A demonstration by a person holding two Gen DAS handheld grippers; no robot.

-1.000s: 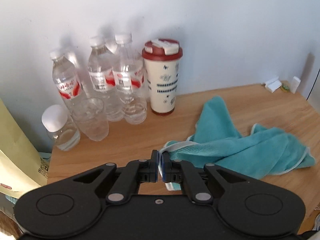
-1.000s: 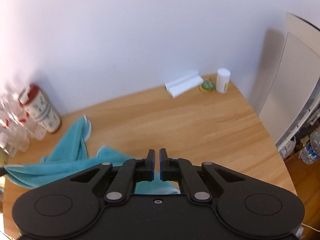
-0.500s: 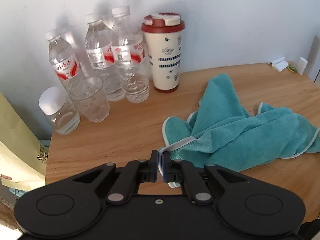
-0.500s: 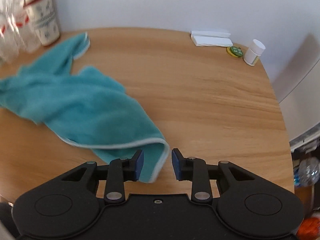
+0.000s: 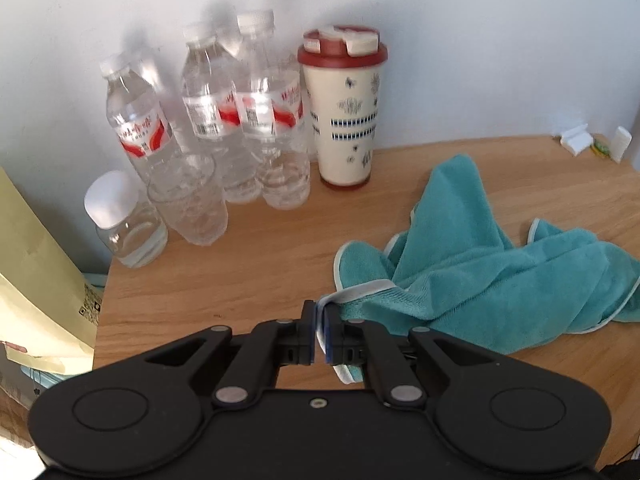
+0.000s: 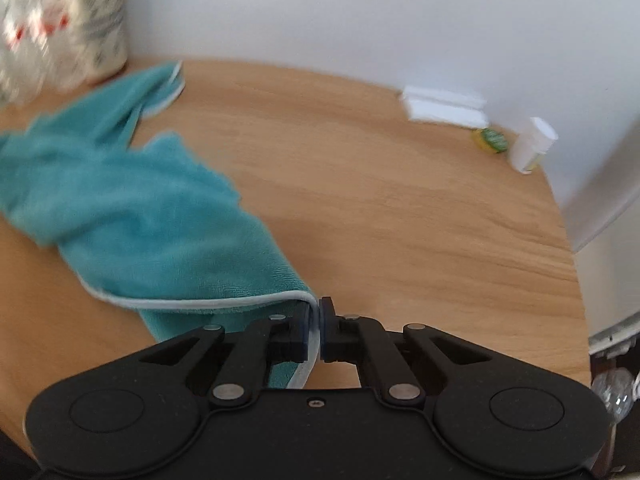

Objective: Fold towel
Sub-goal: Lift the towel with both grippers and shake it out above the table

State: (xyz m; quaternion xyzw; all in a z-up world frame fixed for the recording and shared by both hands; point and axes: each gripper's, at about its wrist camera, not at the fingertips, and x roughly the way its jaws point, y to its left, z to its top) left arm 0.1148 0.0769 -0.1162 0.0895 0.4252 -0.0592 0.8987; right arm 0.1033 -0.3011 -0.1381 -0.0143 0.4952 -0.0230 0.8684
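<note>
**Q:** So where's your towel sitting right now?

**A:** Bunched in a soft, fuzzy teal heap mid-table on the wood-grain table, pale piped hem showing. Your left gripper has its jaws pinched tight on a hem corner. Your right gripper is clamped on another stretch of hem, nearer the front edge.

**Q:** And the back edge?

**A:** Crinkly clear plastic bottles, a ribbed glass and a cream tumbler with a red lid stand along the wall at your back-left corner.
</note>
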